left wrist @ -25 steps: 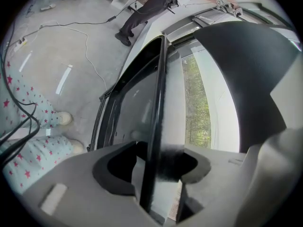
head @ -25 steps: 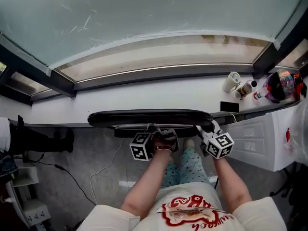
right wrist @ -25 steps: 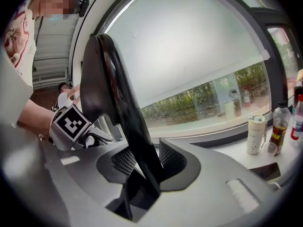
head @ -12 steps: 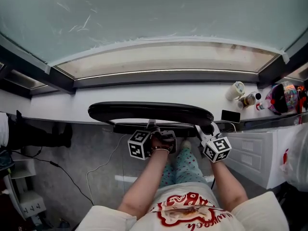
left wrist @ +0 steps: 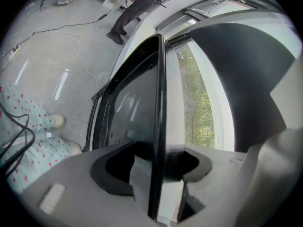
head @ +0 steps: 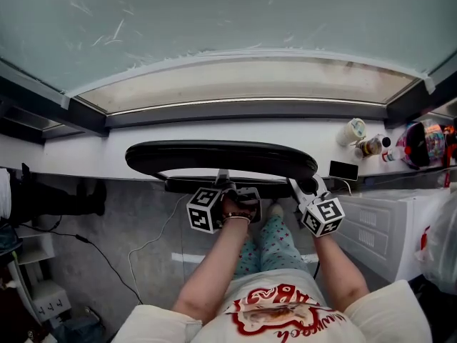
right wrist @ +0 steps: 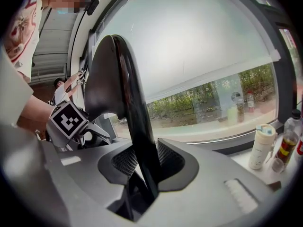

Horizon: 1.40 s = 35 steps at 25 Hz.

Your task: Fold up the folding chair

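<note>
My left claw (left wrist: 156,162) is clamped on a thin black bar of the folding chair (left wrist: 158,103); the bar runs straight up out of the pads, which press it from both sides. My right claw (right wrist: 142,162) is closed the same way on a thicker, glossy black tube that curves up and over to the left.

Each claw's view shows only its own grip. The head view adds that the two claws hold the chair side by side along its near edge, the left near the middle and the right toward the right end. The chair shows edge-on as a long dark arc in front of the white sill surface (head: 214,136).

The left claw's view alone takes in the grey floor, a loose cable (left wrist: 71,30) and a person's dark trouser legs (left wrist: 137,4) further off (plus star-patterned trousers at the lower left). The right claw's view looks the other way: a frosted blind (right wrist: 199,37), trees through the glass below it, and a white cup (right wrist: 262,145) beside a bottle (right wrist: 289,141) on the sill. From the head camera these are only small shapes at the sill's right end.
</note>
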Available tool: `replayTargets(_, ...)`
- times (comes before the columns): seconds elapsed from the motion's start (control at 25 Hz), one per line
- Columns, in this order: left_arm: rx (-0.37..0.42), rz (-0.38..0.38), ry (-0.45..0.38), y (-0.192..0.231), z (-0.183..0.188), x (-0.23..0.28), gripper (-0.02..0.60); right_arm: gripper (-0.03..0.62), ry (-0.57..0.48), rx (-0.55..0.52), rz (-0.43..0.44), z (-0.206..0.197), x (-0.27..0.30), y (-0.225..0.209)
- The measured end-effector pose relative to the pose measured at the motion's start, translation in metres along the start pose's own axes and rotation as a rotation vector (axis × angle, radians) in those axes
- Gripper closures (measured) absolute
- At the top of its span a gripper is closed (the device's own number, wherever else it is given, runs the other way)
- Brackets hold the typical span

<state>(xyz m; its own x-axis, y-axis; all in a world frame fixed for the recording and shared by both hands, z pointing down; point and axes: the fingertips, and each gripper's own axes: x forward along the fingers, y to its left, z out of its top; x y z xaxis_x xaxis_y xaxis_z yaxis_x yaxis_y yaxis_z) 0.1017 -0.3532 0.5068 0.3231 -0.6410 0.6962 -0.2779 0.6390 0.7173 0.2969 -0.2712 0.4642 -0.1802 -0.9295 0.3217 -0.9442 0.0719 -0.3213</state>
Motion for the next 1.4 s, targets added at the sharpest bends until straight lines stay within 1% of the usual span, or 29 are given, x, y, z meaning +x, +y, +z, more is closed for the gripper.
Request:
replayTargets(0.12, 0.041, -0.030, 0.050, -0.001, -0.002, -0.001, 0.337, 0.470, 0.006, -0.023, 0.012, -0.001, -0.001, 0.001)
replayTargets(0.24, 0.073, -0.077, 0.133, -0.004, -0.006, -0.004, 0.331, 0.482, 0.025, -0.080, -0.034, 0.000, -0.001, -0.001)
replayTargets(0.32, 0.099, -0.124, 0.186, -0.008, -0.008, -0.008, 0.331, 0.469, 0.025, -0.089, -0.065, 0.001, 0.000, -0.001)
replayTargets(0.44, 0.198, -0.190, 0.226, -0.017, -0.008, -0.017, 0.331, 0.456, 0.016, -0.087, -0.088, 0.004, 0.002, -0.003)
replayTargets(0.52, 0.239, -0.210, 0.231, -0.021, -0.006, -0.023, 0.331, 0.453, 0.005, -0.090, -0.097, 0.007, 0.001, -0.003)
replayTargets(0.68, 0.270, -0.212, 0.247, -0.020, -0.007, -0.037, 0.331, 0.422, -0.033, -0.092, -0.136, 0.016, -0.008, -0.003)
replayTargets(0.8, 0.360, -0.217, 0.245, -0.016, -0.005, -0.055, 0.331, 0.390, -0.054, -0.095, -0.171, 0.020, -0.022, 0.000)
replayTargets(0.92, 0.472, -0.243, 0.228, -0.014, 0.000, -0.071, 0.333, 0.366, -0.076, -0.081, -0.180, 0.024, -0.037, 0.008)
replayTargets(0.96, 0.504, -0.255, 0.225, -0.015, 0.001, -0.074, 0.337, 0.367, -0.087, -0.078, -0.181, 0.026, -0.041, 0.011)
replayTargets(1.04, 0.563, -0.282, 0.218, -0.016, 0.003, -0.080, 0.351, 0.367, -0.108, -0.079, -0.183, 0.030, -0.047, 0.018)
replayTargets(1.16, 0.641, -0.305, 0.202, -0.015, 0.009, -0.085, 0.394, 0.369, -0.145, -0.079, -0.174, 0.040, -0.053, 0.030)
replayTargets(1.24, 0.648, -0.310, 0.187, -0.015, 0.016, -0.086, 0.402, 0.375, -0.164, -0.084, -0.163, 0.047, -0.056, 0.037)
replayTargets(1.32, 0.648, -0.313, 0.171, -0.014, 0.023, -0.088, 0.432, 0.375, -0.169, -0.088, -0.154, 0.049, -0.058, 0.044)
replayTargets(1.36, 0.663, -0.320, 0.163, -0.015, 0.025, -0.090, 0.446, 0.376, -0.170, -0.087, -0.149, 0.049, -0.060, 0.047)
replayTargets(1.4, 0.698, -0.334, 0.153, -0.018, 0.025, -0.093, 0.460, 0.378, -0.172, -0.084, -0.142, 0.050, -0.061, 0.052)
